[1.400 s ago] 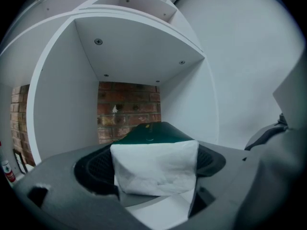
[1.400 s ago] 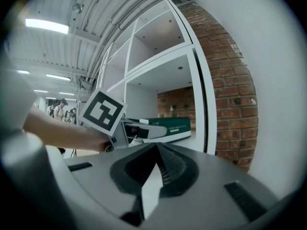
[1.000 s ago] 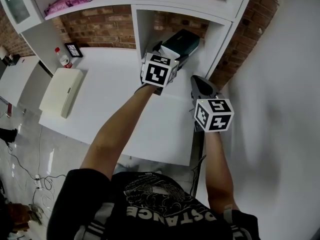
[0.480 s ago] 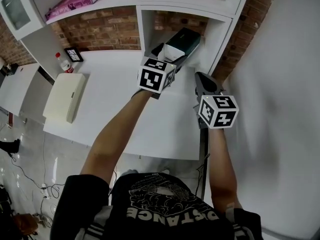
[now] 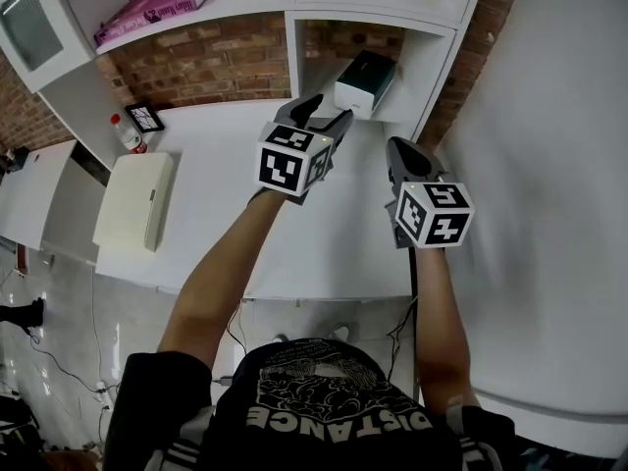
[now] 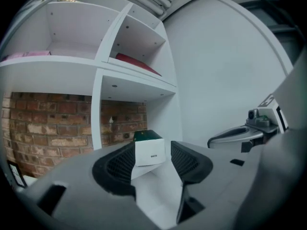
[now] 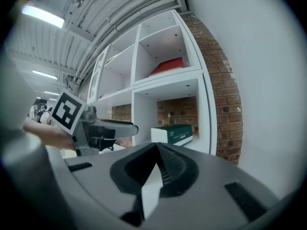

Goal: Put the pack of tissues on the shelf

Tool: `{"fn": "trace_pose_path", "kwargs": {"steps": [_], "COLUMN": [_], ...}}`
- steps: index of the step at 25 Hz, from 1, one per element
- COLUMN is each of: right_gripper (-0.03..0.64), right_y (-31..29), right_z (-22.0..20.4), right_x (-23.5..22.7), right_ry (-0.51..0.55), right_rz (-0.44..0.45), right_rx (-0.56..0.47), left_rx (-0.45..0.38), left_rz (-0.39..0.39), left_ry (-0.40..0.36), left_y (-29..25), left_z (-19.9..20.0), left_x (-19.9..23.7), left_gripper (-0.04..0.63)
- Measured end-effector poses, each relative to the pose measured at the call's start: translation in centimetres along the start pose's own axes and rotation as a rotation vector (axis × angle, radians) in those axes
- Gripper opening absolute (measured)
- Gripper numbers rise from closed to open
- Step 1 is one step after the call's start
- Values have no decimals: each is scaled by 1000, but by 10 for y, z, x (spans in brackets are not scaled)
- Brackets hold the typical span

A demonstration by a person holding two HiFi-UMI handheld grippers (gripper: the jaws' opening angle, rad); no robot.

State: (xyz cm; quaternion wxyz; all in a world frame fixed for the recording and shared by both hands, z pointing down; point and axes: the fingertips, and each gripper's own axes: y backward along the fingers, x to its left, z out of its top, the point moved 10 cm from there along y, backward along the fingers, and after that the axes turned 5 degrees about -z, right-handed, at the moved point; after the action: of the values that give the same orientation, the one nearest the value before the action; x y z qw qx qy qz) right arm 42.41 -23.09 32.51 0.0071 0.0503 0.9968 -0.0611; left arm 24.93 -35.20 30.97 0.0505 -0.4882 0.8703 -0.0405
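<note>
Pack of tissues [image 5: 365,83]: in the shelf [image 5: 433,62] bay, at its front edge. My left gripper [image 5: 324,114]: near side, clear of the pack, jaws closing on nothing. My right gripper [image 5: 404,153]: jaws together.

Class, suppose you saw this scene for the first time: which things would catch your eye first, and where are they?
The green-and-white pack of tissues sits alone in the bottom compartment of the white shelf, before a brick wall. Just short of it, over the white table, hangs the left gripper, its jaws closing on nothing. The shut right gripper is beside it.
</note>
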Motion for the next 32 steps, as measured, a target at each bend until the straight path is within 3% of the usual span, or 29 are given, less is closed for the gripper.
{"fn": "trace_pose_path", "kwargs": {"steps": [11,18,23,28,32], "right_gripper": [3,3,3,2,3], "right_y": [23,37,48,59,62], "right_z": [6,9,11,13,13], "right_x": [34,54,65,68,69], "right_ry": [-10,0,16,33,41], "right_rz": [-67,-90,-105,-121,-127], "right_rx": [-26,-39,-44,-48,-45], "left_rx": [40,14,7,-19,-23], "left_rz": [-50,-40,-18,15,23], "left_ry": [-64,-70,-83,-8,-20], "left_y": [55,85,105,123,132], "left_z": [-10,-13,-17,-18,-15], "left_x": [6,7,5,18,17], "left_gripper": [112,9,2,2,2]}}
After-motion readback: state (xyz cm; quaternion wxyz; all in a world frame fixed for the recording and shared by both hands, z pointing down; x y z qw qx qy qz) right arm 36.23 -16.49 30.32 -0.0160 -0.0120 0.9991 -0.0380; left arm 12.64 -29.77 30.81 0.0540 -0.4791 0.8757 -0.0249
